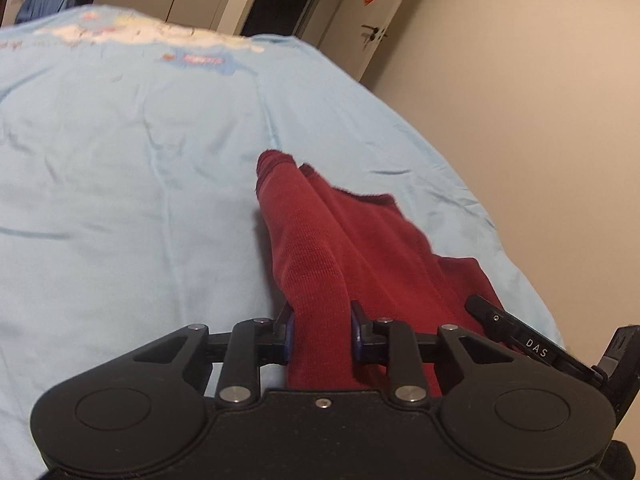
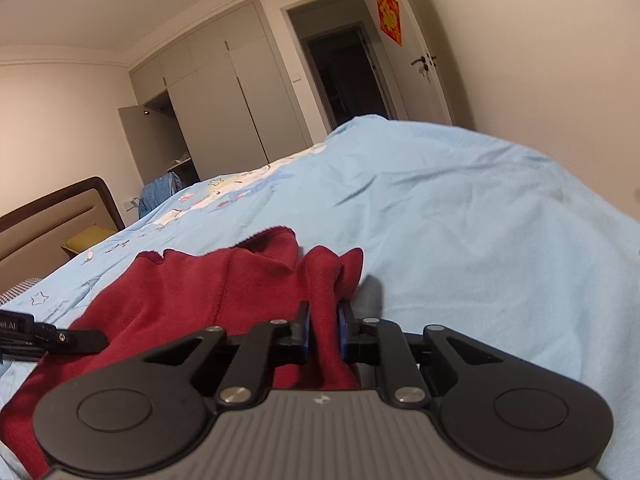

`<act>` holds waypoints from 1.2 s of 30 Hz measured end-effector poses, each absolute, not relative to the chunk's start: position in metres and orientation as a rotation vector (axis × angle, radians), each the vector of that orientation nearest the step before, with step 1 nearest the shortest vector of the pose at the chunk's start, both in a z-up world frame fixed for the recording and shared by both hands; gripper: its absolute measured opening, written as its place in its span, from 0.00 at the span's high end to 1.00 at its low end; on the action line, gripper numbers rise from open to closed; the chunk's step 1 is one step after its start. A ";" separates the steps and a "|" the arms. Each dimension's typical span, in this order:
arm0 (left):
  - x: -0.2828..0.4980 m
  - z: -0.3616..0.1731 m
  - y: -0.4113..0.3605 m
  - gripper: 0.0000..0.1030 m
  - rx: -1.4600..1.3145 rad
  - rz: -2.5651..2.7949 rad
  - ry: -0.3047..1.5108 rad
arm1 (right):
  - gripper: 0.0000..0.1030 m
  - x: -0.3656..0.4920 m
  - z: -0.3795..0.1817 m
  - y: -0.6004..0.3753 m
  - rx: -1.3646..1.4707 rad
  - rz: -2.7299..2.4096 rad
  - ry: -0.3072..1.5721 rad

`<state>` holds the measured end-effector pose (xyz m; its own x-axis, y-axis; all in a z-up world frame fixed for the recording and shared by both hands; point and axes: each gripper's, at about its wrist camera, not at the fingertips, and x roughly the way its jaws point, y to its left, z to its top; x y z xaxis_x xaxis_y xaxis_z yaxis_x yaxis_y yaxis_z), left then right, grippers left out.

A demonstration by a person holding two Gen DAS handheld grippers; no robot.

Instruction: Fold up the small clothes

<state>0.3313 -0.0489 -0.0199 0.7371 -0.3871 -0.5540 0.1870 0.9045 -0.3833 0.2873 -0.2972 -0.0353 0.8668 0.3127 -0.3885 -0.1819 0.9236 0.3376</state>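
Dark-red knit garment (image 1: 352,240) lies bunched on the light-blue bedsheet (image 1: 120,160). Left gripper (image 1: 322,336) pinches one fold, right gripper (image 2: 324,334) another alongside (jaws narrow on cloth). Folding looks barely begun; no neat crease yet.

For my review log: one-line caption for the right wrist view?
Right gripper pinching a dark red garment on a light blue bedspread.

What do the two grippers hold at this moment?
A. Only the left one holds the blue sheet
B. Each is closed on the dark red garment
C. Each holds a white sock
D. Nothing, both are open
B: the left gripper and the right gripper each have their jaws shut on a bunch of the dark red garment, which lies on the light blue sheet.
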 end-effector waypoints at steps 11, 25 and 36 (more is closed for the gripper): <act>0.322 0.046 -0.020 0.75 -0.210 -0.289 0.499 | 0.87 0.316 0.010 -0.260 0.330 0.383 0.374; 0.369 0.047 0.073 0.75 -0.185 -0.085 0.526 | 0.87 0.429 -0.001 -0.153 0.354 0.524 0.498; 0.384 -0.010 0.093 0.71 -0.215 -0.033 0.616 | 0.79 0.438 -0.037 -0.139 0.308 0.470 0.581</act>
